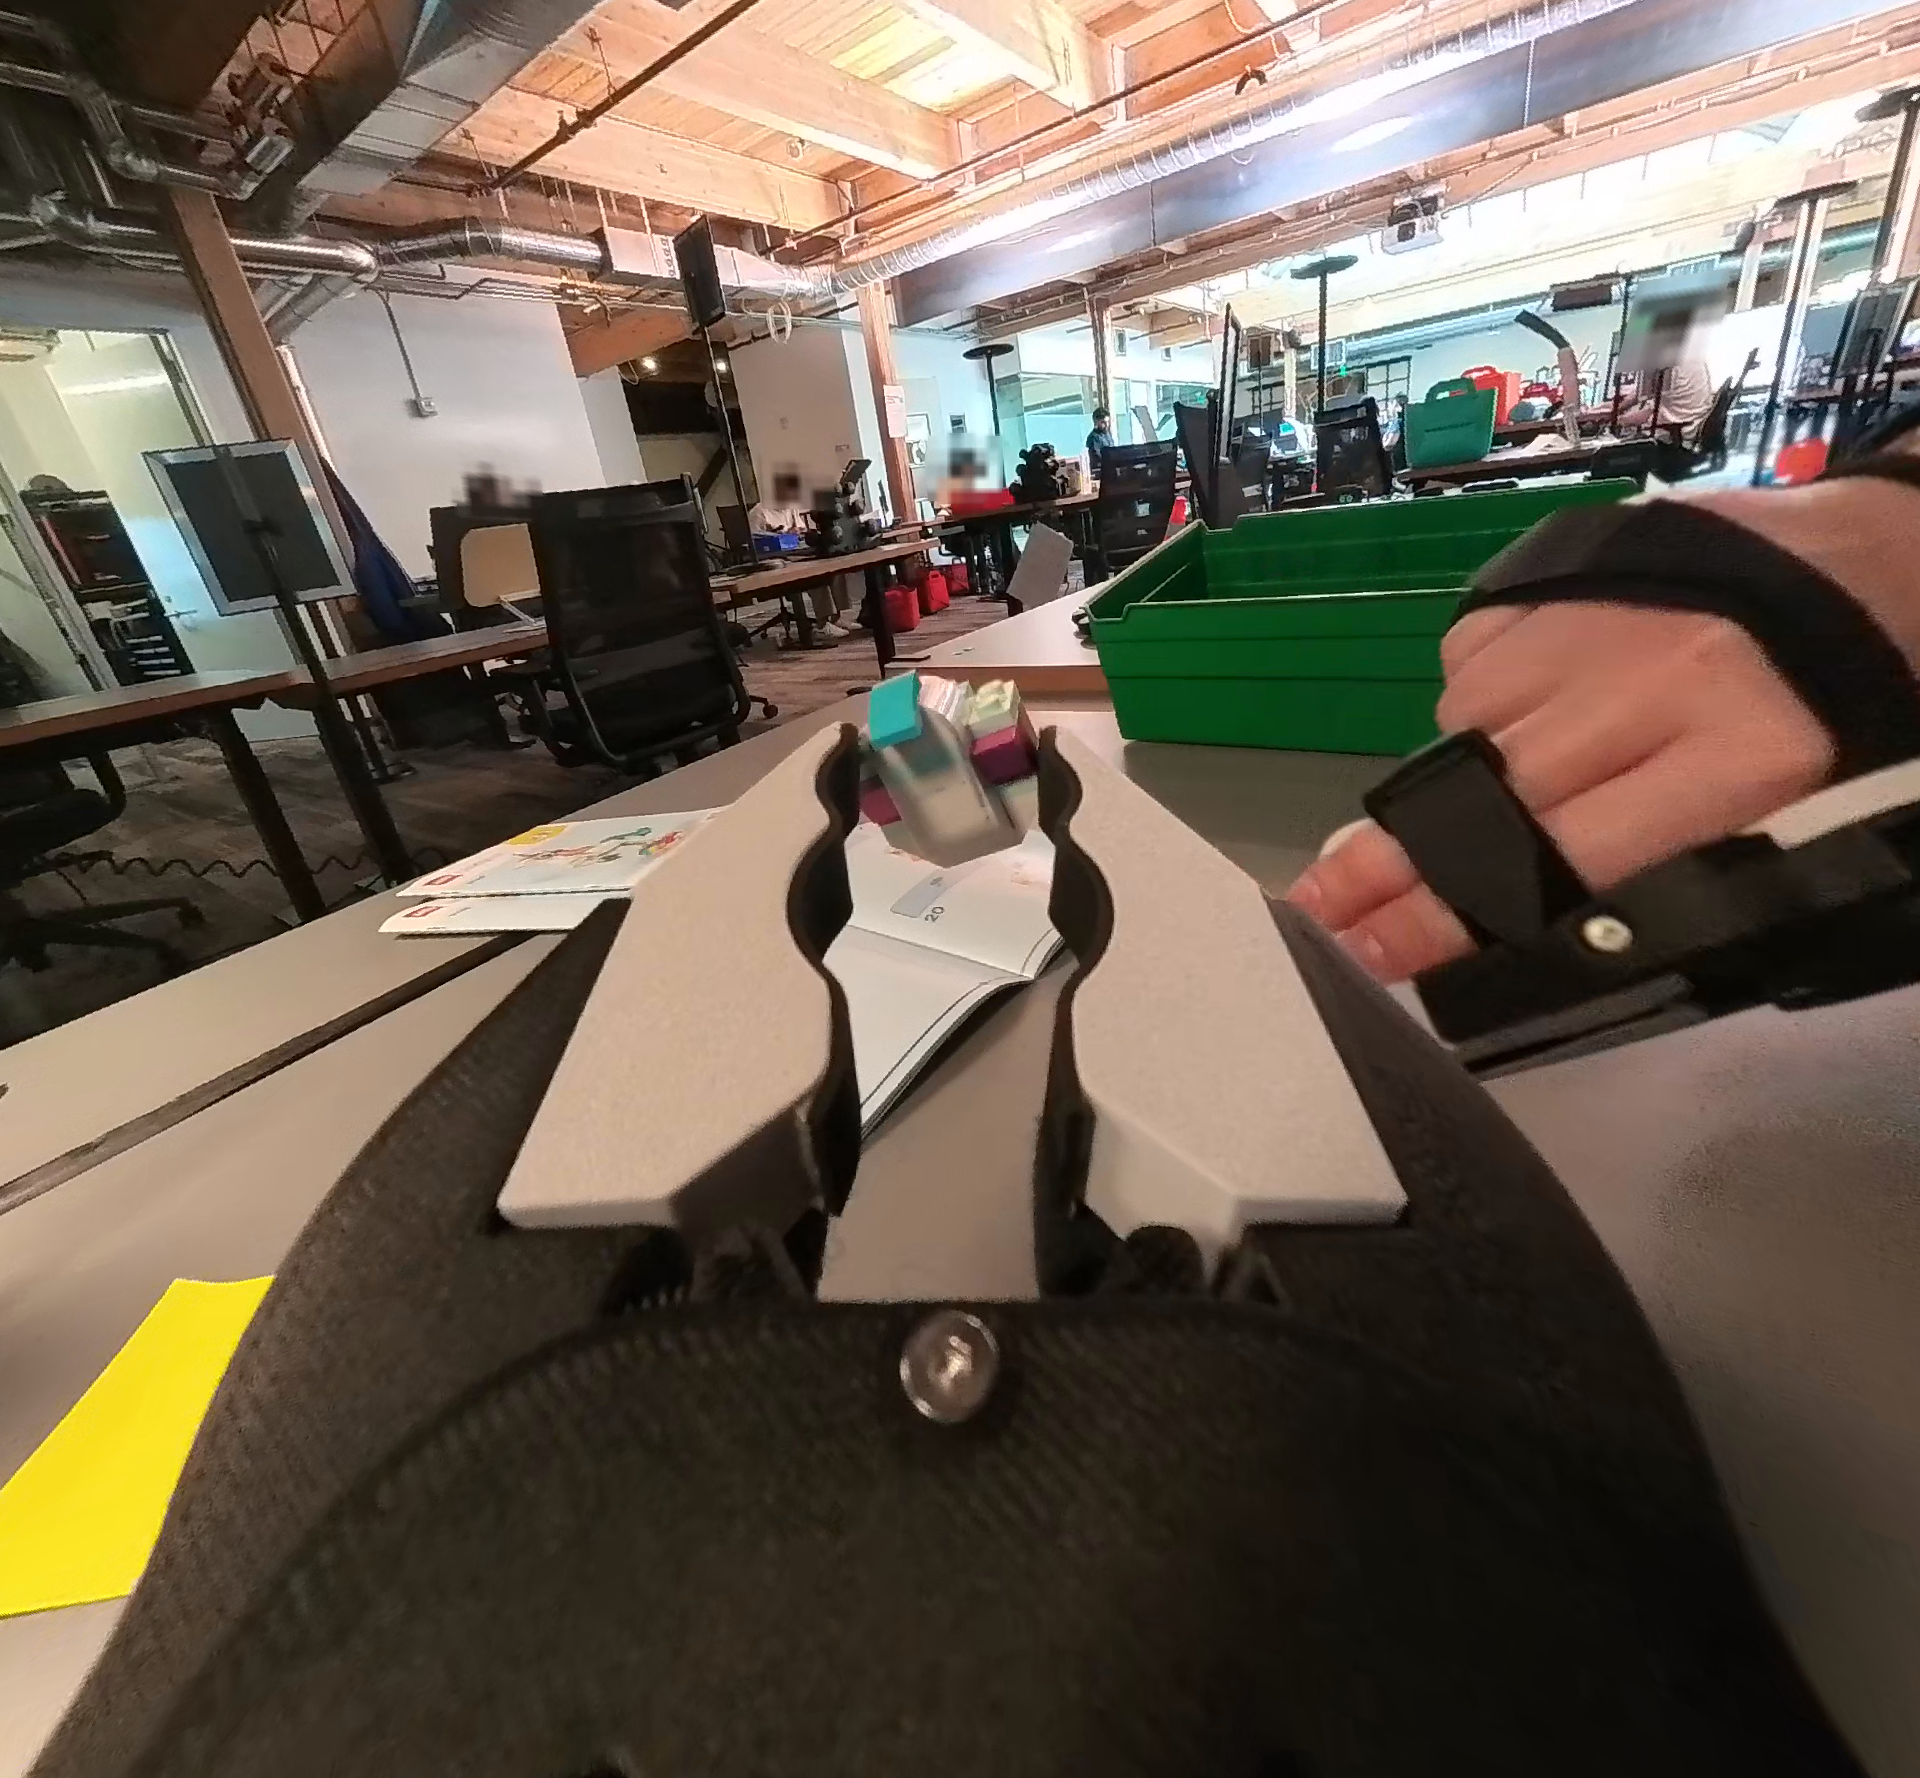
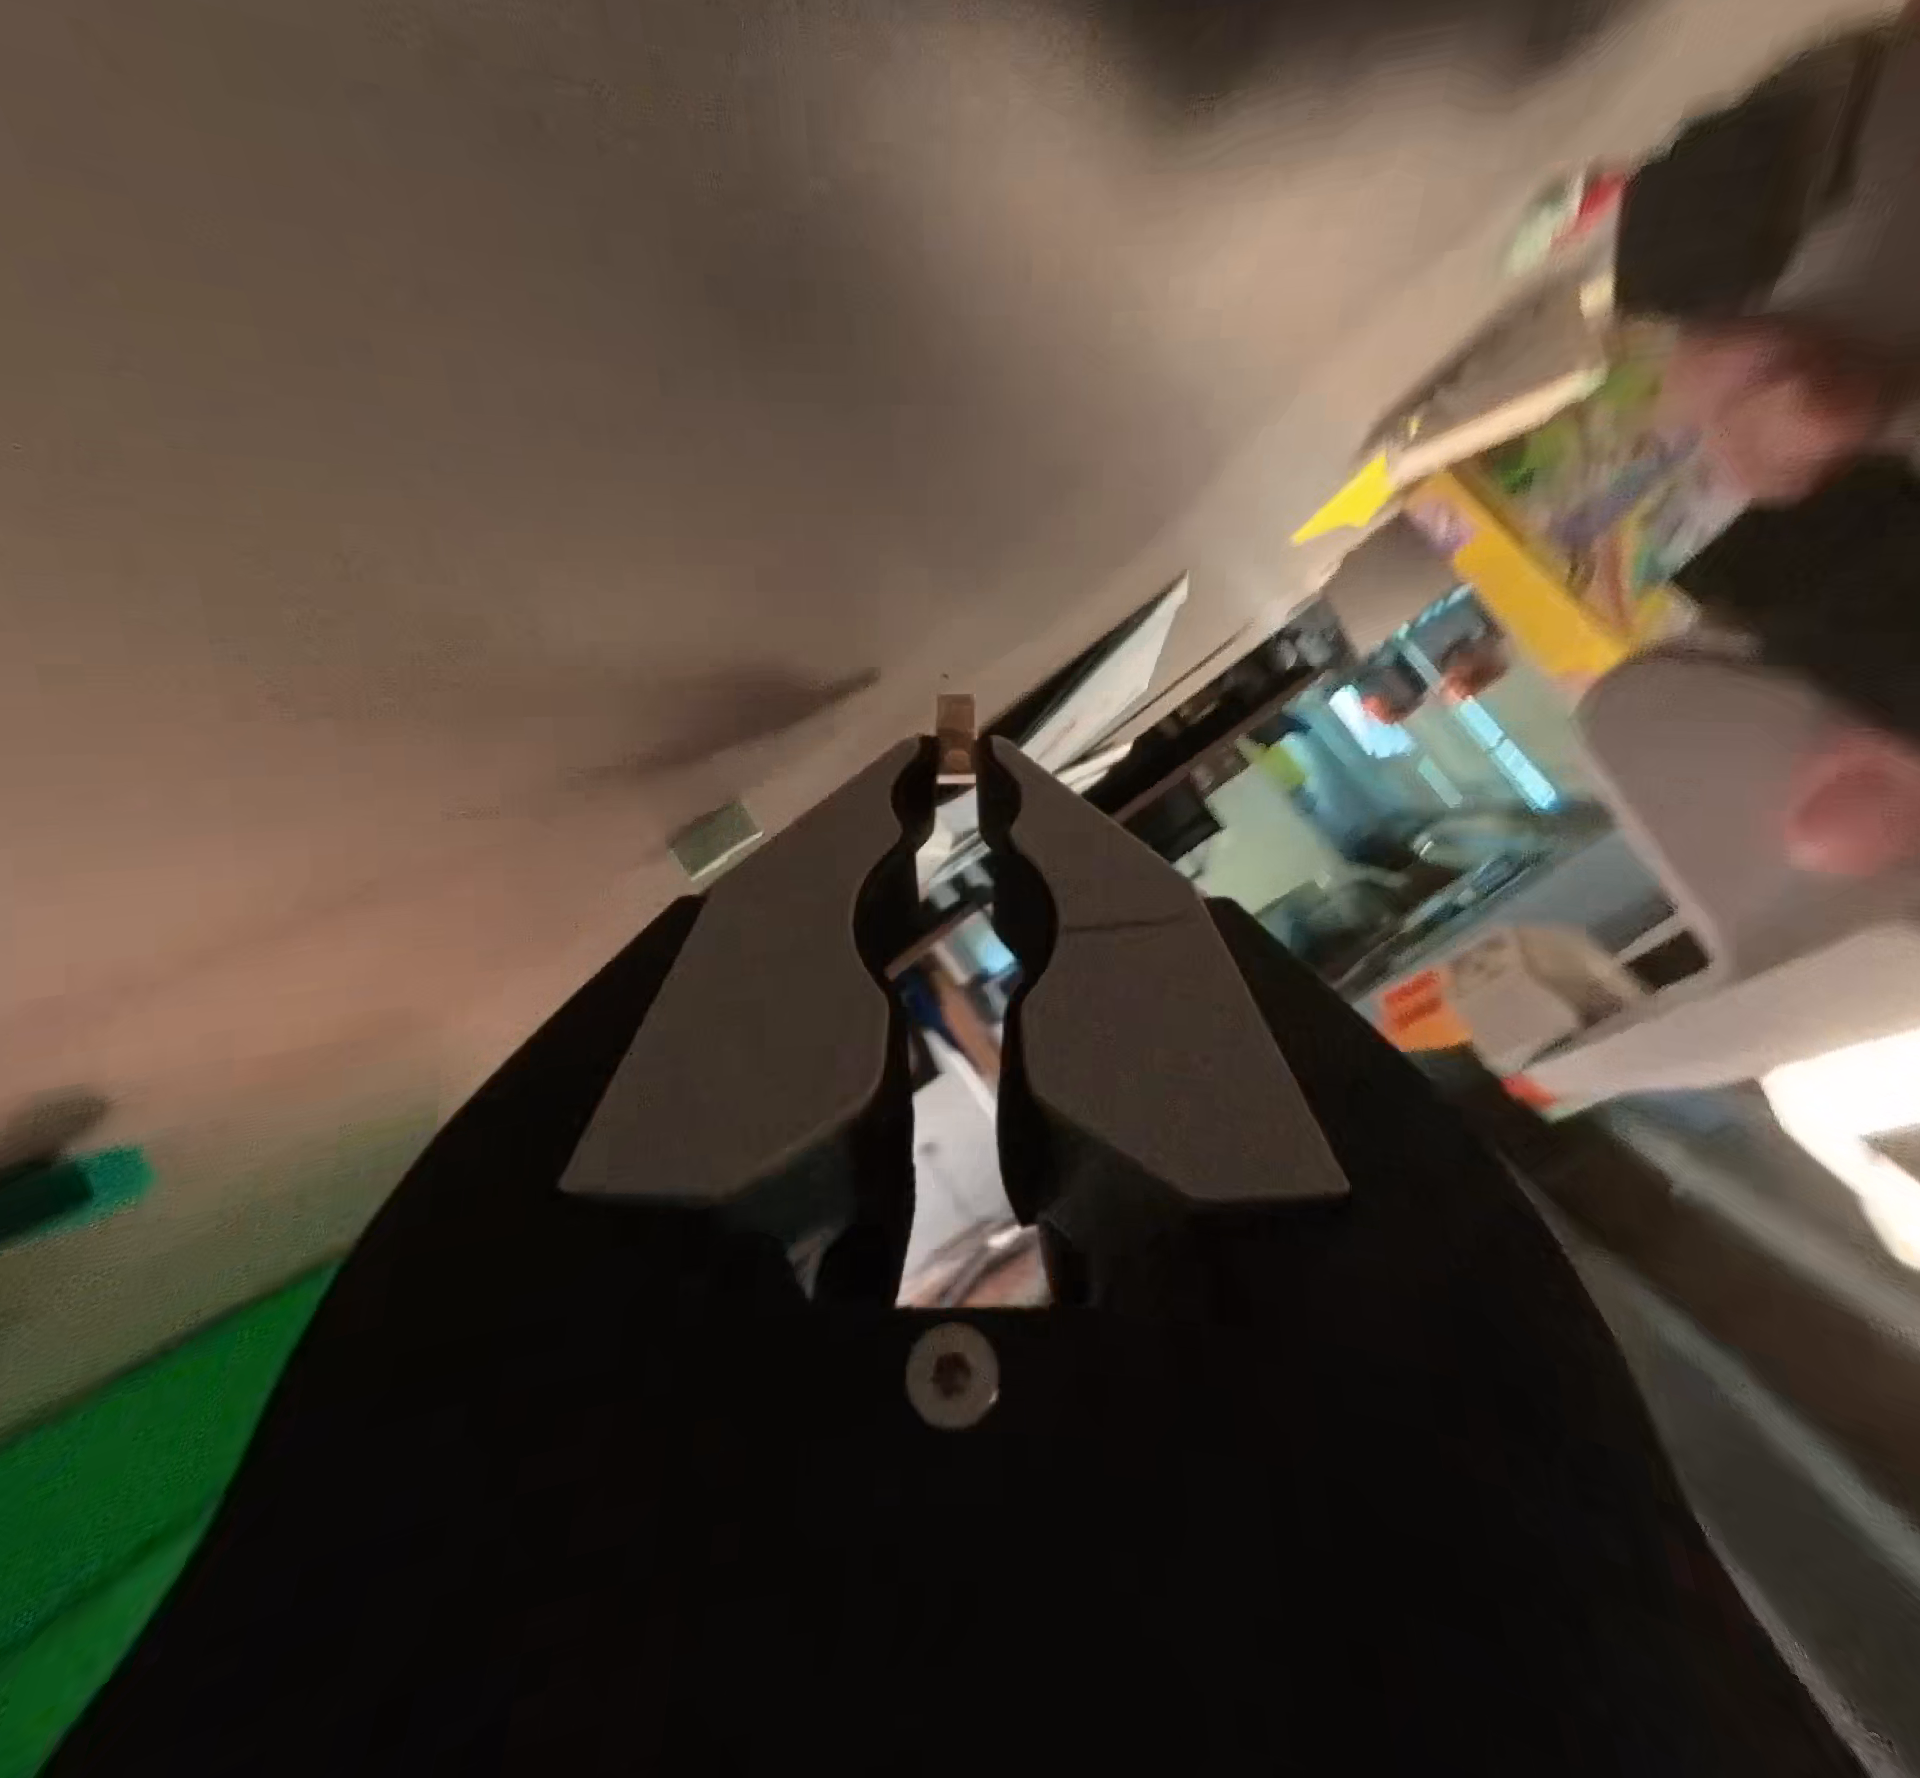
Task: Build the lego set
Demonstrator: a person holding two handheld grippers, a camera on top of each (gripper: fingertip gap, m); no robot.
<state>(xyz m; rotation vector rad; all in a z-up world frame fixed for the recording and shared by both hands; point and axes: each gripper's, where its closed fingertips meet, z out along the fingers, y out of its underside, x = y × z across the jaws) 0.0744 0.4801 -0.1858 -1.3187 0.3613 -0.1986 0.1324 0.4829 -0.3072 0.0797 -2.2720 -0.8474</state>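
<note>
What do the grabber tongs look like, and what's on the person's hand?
Both tongs, left and right, have flat grey fingers with wavy black inner edges, on a black body with a silver screw. The hand wears a black strap.

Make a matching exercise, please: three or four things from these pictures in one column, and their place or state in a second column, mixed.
Things:
1. lego assembly
2. small grey piece
3. green tray
4. instruction booklet

Places or states:
A. lying open on the table, under the left gripper
B. standing on the table, on the right
C. pinched in the right gripper
D. clamped between the left gripper's fingertips

Pairs: 1-D, 2-C, 3-B, 4-A
</note>
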